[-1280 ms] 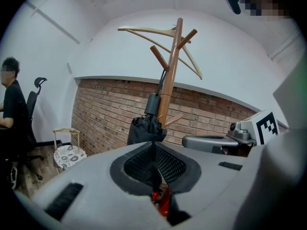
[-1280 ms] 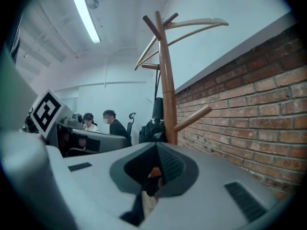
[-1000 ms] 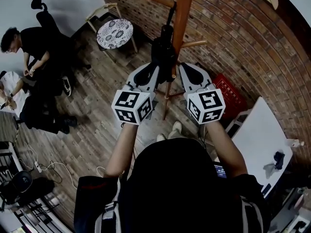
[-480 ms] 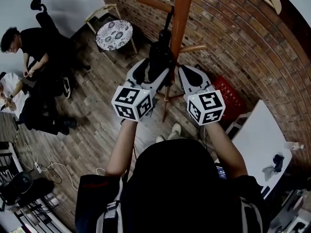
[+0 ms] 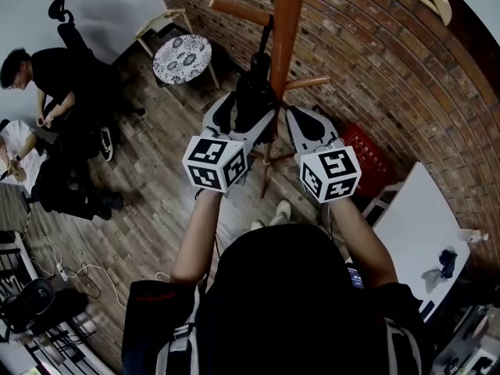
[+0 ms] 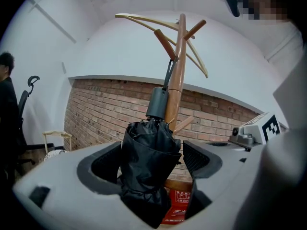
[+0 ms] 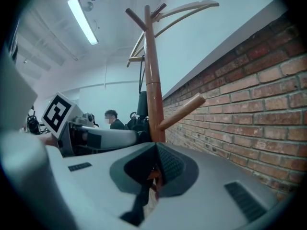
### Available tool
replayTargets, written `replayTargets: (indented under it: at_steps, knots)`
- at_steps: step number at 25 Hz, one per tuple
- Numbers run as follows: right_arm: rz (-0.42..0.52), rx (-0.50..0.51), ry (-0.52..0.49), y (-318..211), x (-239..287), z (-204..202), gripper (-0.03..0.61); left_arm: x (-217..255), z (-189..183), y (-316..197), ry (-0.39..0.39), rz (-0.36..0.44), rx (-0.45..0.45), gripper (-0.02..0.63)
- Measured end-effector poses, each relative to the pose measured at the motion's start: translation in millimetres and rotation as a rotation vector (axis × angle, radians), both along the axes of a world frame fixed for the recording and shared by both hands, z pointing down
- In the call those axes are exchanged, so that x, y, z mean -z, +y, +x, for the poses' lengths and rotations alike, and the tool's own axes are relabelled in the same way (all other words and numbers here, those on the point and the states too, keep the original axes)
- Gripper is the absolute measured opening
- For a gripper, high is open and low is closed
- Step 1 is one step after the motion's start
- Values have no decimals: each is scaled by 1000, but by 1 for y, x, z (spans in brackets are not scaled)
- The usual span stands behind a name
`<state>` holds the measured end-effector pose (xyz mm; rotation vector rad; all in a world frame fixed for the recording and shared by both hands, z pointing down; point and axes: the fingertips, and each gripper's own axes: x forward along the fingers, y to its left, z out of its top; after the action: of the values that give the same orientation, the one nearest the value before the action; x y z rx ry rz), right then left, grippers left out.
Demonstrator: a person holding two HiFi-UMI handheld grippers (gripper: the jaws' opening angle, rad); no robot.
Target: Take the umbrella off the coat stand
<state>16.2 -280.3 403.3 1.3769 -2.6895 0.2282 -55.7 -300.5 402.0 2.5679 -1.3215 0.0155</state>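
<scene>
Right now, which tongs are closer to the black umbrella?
Left. The left tongs have just been opening their jaws, with the umbrella between them. The right tongs, shut, sit beside the coat stand, clear of the umbrella.

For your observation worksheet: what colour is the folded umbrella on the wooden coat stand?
The folded umbrella is black; the left gripper view shows it best.

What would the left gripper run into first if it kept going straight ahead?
The folded umbrella: it already hangs between the left gripper's jaws, which have just been opening. The coat stand pole seems just behind.
</scene>
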Motion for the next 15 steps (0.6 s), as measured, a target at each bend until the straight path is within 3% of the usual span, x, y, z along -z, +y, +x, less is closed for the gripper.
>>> replayTargets:
  at_steps: [15]
  knots:
    - [-5,-22,14,-9,-6,11,28,-8,15,-18,-53,-9,-28,393]
